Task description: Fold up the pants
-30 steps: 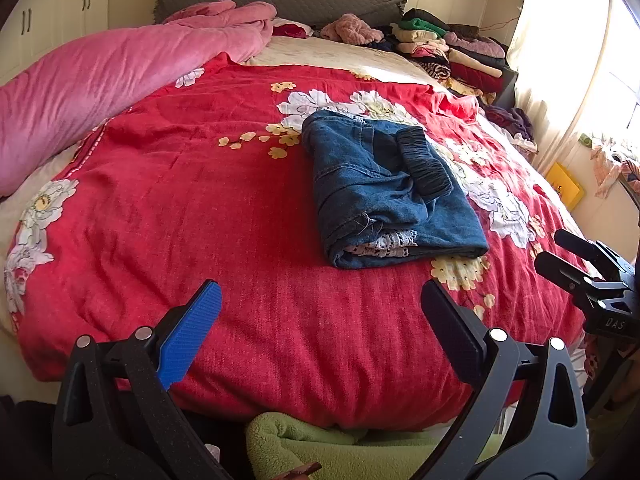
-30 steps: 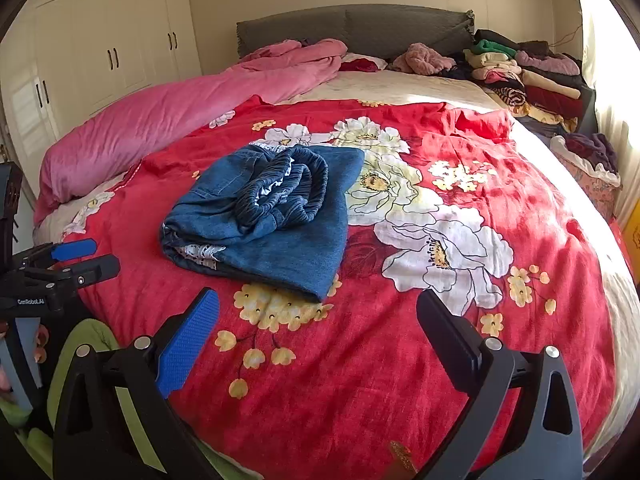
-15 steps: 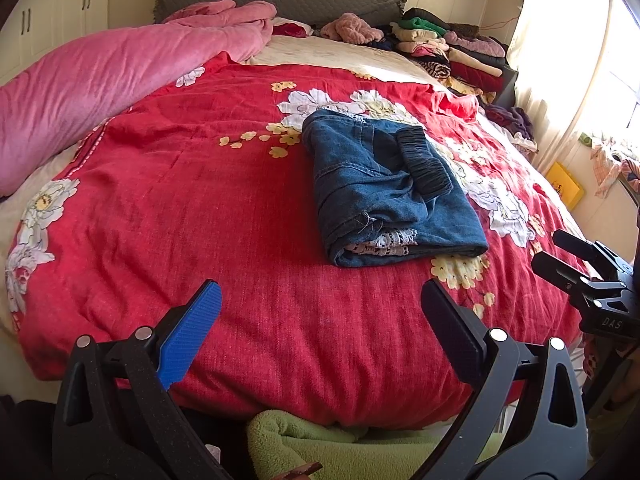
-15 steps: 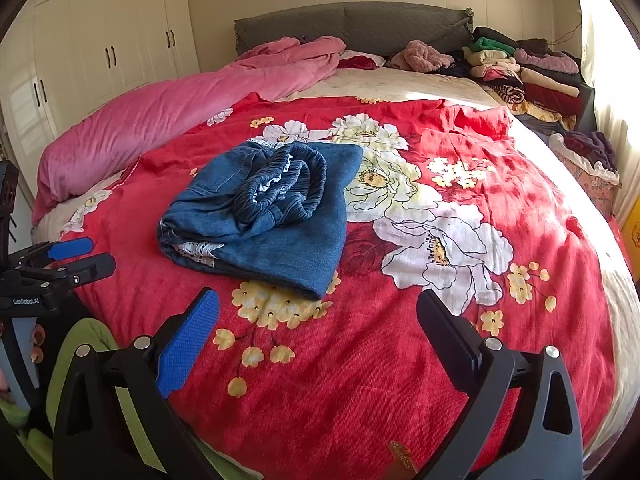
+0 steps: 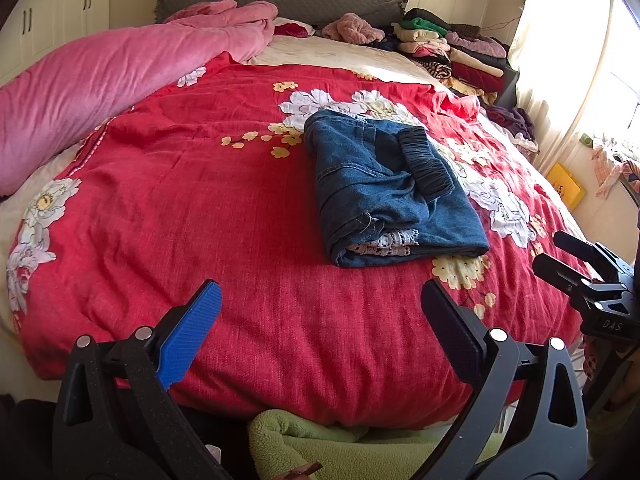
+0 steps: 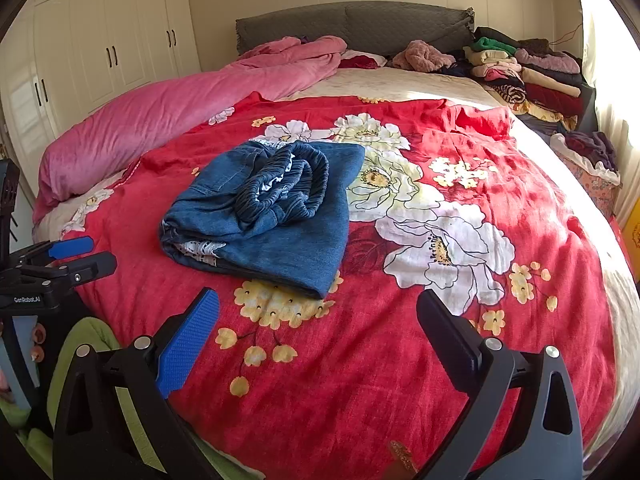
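The blue denim pants lie folded into a compact bundle on the red flowered bedspread, elastic waistband on top and lace trim at the near end. They also show in the right wrist view. My left gripper is open and empty, held back over the near edge of the bed. My right gripper is open and empty, in front of the bundle and apart from it. Each gripper shows at the edge of the other's view: the right one, the left one.
A pink duvet lies along the left side of the bed. Stacks of folded clothes sit at the head on the right by a grey headboard. A green towel is below the near edge. White wardrobes stand at left.
Both grippers have drawn back slightly from the bed. The folded pants have not moved.
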The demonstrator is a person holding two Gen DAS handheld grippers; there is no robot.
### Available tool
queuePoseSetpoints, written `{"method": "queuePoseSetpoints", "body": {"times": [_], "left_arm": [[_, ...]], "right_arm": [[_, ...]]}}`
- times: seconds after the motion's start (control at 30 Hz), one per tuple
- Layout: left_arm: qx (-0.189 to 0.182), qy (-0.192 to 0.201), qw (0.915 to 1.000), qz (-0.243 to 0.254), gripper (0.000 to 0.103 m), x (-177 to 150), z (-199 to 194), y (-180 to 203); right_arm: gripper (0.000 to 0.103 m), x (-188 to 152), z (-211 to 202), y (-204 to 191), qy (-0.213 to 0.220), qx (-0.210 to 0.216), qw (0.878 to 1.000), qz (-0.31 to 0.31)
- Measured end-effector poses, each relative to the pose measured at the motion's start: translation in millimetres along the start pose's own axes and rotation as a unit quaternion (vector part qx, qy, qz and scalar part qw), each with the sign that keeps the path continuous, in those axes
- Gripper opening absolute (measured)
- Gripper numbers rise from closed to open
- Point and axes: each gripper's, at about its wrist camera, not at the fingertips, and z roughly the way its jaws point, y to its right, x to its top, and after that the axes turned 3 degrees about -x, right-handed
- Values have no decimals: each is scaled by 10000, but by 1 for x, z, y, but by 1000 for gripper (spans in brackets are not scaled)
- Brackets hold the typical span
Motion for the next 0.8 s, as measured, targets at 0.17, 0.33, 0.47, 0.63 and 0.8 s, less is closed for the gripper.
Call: {"method": "queuePoseSetpoints", "body": {"times": [0.17,0.33,0.47,0.63,0.8], "left_arm": [[7,0,10000,0,94,0,0,0],[8,-4,10000,1,94,0,0,0],[6,-2,10000,0,94,0,0,0],[24,-18,10000,3,94,-1,0,0],[19,-17,10000,6,94,0,0,0]], "right_arm": [[98,0,0,0,-2,9,10000,3],[98,-1,0,1,-25,2,10000,3],[98,-2,1,1,-32,-5,10000,4],[98,-1,1,1,-32,0,10000,-2],[98,-2,1,3,-34,-20,10000,26]]}}
